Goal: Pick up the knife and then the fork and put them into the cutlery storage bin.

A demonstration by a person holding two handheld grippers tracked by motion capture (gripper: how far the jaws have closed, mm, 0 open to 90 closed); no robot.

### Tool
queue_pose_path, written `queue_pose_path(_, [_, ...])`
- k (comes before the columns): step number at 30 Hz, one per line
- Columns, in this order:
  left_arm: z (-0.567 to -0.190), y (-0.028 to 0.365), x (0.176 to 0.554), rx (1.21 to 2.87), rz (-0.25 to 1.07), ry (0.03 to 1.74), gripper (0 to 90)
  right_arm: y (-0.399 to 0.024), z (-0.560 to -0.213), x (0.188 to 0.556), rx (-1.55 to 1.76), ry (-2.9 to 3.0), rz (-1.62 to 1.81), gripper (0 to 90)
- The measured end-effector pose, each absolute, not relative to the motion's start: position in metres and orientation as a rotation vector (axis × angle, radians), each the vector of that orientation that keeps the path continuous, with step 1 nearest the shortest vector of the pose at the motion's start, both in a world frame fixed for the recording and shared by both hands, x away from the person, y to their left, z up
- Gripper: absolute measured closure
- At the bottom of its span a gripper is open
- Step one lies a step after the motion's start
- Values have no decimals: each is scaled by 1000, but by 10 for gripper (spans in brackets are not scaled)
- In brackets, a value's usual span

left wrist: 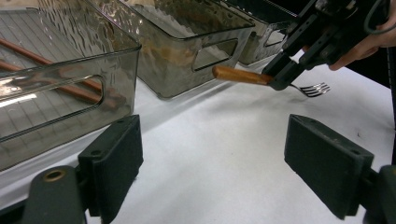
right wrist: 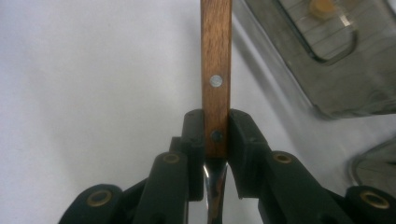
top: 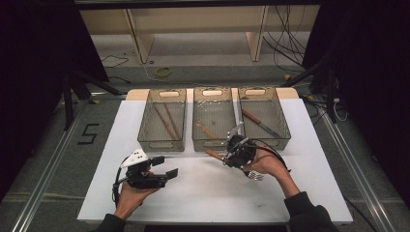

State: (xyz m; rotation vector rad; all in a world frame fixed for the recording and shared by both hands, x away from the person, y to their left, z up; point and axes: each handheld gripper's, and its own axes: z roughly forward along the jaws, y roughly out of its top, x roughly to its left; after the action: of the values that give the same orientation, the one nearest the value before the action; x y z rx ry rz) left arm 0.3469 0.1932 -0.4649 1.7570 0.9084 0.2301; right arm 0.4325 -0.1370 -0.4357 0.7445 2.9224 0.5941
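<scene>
Fork (left wrist: 261, 79), wooden handle, steel tines: we see it held just above the white bench (top: 203, 193), in front of the middle bin (top: 214, 118). Handle points toward the bins, tines back toward the person. In the right gripper view the jaws are clamped on the handle's lower end, one pad on each side, at the rivet. Right gripper (top: 234, 151) is carried in the right hand (top: 263, 164).

Left gripper (top: 164, 166) sits in the left hand (top: 128, 193) low over the bench, well apart from the fork; we note its jaws spread wide with nothing between them.

Three clear bins stand in a row at the far side. Left bin (top: 163, 118) holds two wooden chopsticks (top: 167, 121); the middle one a wooden-handled utensil (top: 207, 129); the right bin (top: 263, 116) a knife (top: 260, 122).
</scene>
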Motion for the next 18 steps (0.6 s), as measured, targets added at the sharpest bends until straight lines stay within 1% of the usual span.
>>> queue_pose_path(6, [-465, 193, 347, 1759, 231, 908, 188, -144, -422, 431, 759, 2895, 680, 778])
queue_pose_path(18, [-465, 193, 347, 1758, 230, 909, 188, -158, -406, 432, 791, 2839, 799, 778])
